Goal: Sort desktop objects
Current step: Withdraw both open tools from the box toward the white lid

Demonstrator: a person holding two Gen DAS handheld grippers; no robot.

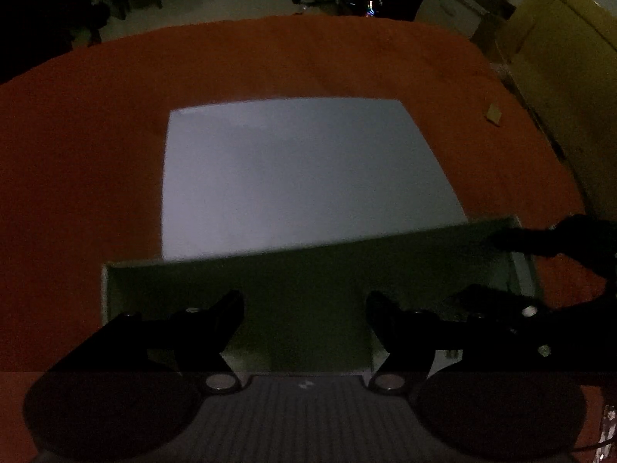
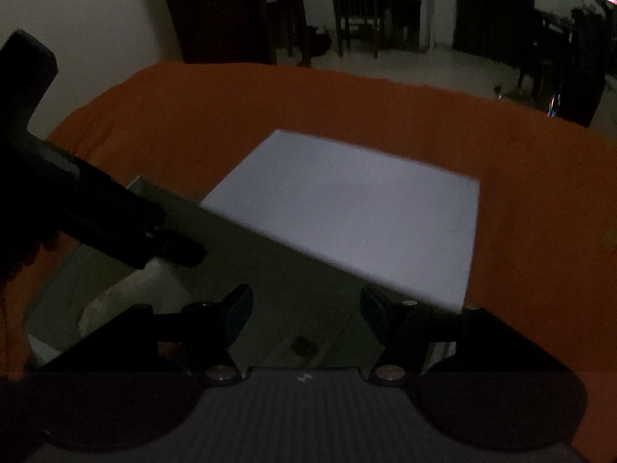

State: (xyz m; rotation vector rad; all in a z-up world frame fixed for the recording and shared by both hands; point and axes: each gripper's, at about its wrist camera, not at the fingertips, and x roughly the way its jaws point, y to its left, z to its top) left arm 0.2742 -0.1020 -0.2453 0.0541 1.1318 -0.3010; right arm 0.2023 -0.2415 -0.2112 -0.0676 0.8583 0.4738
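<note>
The scene is dim. An open grey-green box (image 1: 308,270) (image 2: 270,262) stands at the near edge of an orange-covered table (image 1: 270,61). Just beyond it a pale grey-white flat sheet (image 1: 300,169) (image 2: 354,212) lies on the cloth. My left gripper (image 1: 304,308) hangs open over the box with nothing between its fingers. My right gripper (image 2: 306,305) is also open and empty above the box. Inside the box I see a whitish crumpled thing (image 2: 131,293) and a small dark square (image 2: 302,345).
A small tan scrap (image 1: 493,113) lies on the cloth at the far right. A cardboard box (image 1: 559,58) stands past the table's right edge. Chairs (image 2: 354,7) and dark furniture stand on the floor beyond the table.
</note>
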